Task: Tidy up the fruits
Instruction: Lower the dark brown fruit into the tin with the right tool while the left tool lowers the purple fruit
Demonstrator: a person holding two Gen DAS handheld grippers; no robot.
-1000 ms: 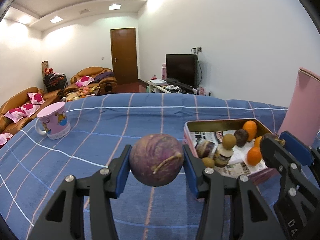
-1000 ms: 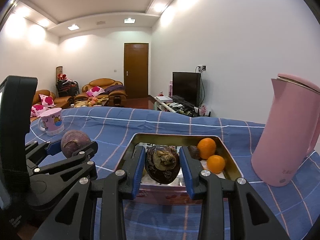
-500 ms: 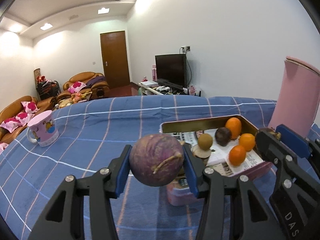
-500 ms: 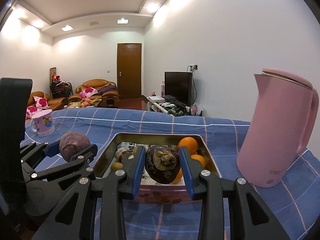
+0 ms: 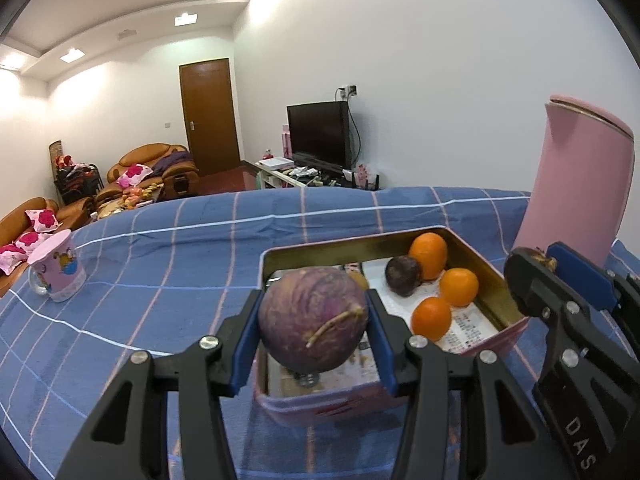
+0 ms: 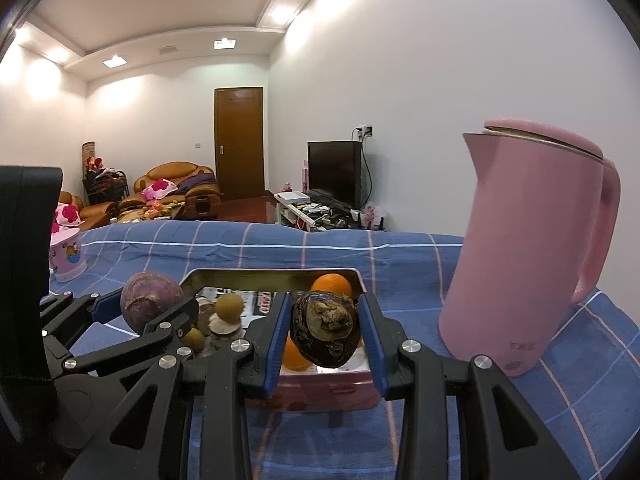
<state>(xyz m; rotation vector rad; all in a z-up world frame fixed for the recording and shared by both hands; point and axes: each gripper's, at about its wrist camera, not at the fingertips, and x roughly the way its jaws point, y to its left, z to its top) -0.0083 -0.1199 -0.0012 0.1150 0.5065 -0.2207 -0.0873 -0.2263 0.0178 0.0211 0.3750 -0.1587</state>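
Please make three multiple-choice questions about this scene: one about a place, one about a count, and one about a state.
1. Where does the kettle stand?
A. right of the tin
B. inside the tin
C. beside the mug

2. How many oranges lie in the tin?
A. one
B. three
C. five

3. What is the left gripper doing?
A. hanging open
B. gripping the mug
C. holding a purple fruit

Answers:
1. A: in the right wrist view the kettle stands on the cloth right of the tin.
2. B: the left wrist view shows three oranges near the tin's right wall.
3. C: its blue pads clamp the purple fruit above the tin.
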